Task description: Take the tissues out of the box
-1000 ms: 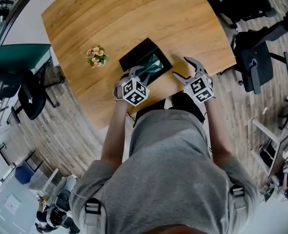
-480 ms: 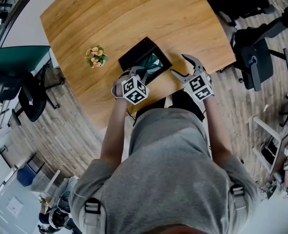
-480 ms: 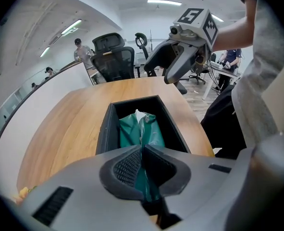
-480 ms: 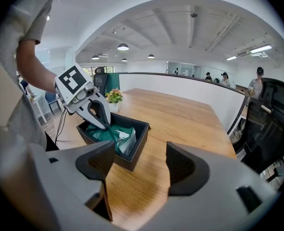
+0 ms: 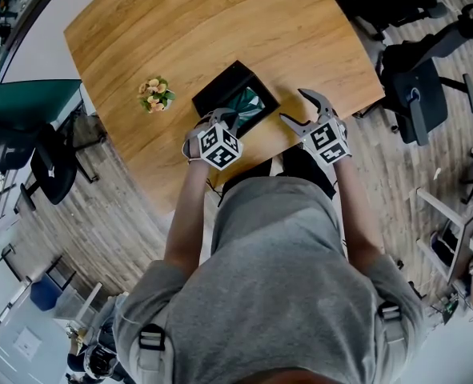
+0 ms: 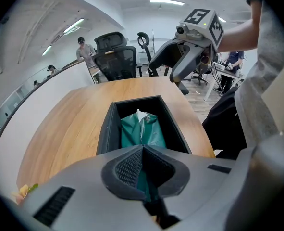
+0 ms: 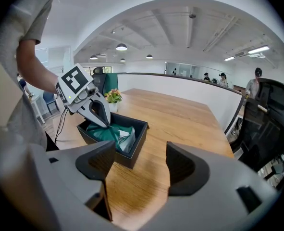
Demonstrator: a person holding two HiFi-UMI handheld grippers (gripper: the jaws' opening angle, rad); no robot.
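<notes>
An open black box (image 5: 212,96) stands near the table's front edge, with a green tissue pack (image 5: 250,104) lying inside it. My left gripper (image 5: 230,121) reaches into the near end of the box and is shut on the pack's edge. In the left gripper view, green wrapper (image 6: 141,129) runs down between the closed pads of that gripper (image 6: 142,150). From the right gripper view, the left gripper (image 7: 105,121) pinches the pack (image 7: 114,133) inside the box (image 7: 137,143). My right gripper (image 5: 294,107) hangs open to the right of the box, empty (image 7: 141,163).
A small pot of flowers (image 5: 156,94) sits left of the box on the wooden table (image 5: 180,30). Black office chairs (image 5: 416,102) stand off the table's right side. The table's front edge lies just under both grippers. People stand far off behind a partition (image 7: 218,78).
The left gripper's jaws have closed on the green pack in the box. The right gripper shifted slightly left and stays open.
</notes>
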